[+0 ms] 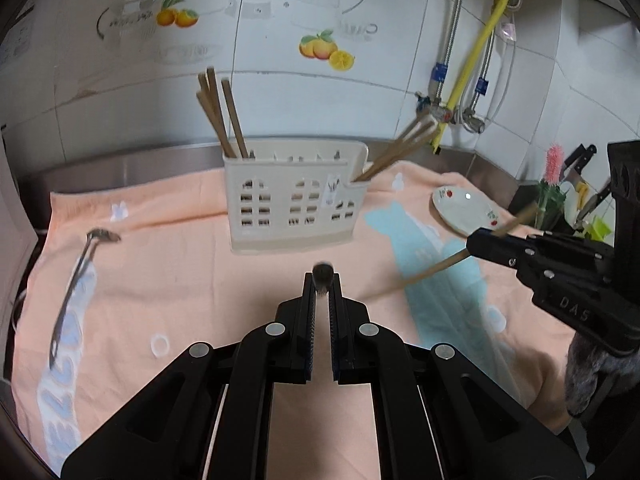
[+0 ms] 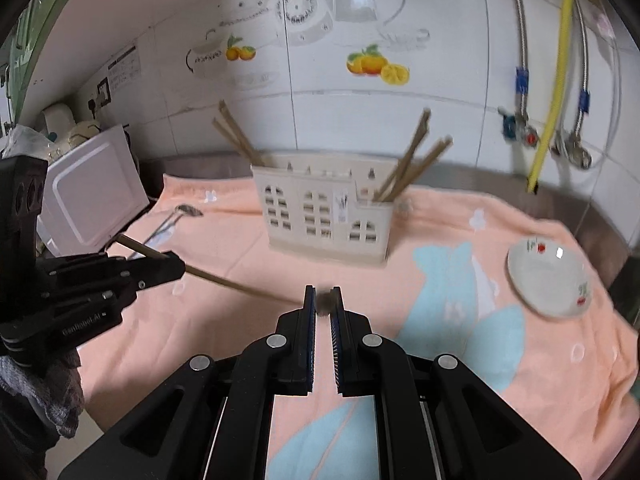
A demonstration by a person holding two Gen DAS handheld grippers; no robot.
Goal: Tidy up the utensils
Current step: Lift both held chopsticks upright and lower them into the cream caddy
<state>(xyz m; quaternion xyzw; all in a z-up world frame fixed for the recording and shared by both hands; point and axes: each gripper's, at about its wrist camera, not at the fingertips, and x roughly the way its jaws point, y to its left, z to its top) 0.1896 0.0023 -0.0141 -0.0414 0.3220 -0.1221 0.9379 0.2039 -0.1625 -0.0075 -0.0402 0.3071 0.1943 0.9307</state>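
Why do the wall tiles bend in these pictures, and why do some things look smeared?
Both views use fisheye lenses, so tile lines bow outward. In the left wrist view the holder's right-hand chopsticks and the spoon are blurred; in the right wrist view the holder and plate smear, suggesting camera motion.

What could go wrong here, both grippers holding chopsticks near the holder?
1. The chopstick in the left gripper and the one in the right gripper reach toward each other; may clash.
2. Leaning chopsticks crowd the holder end slots; inserting could hit them or tip it.
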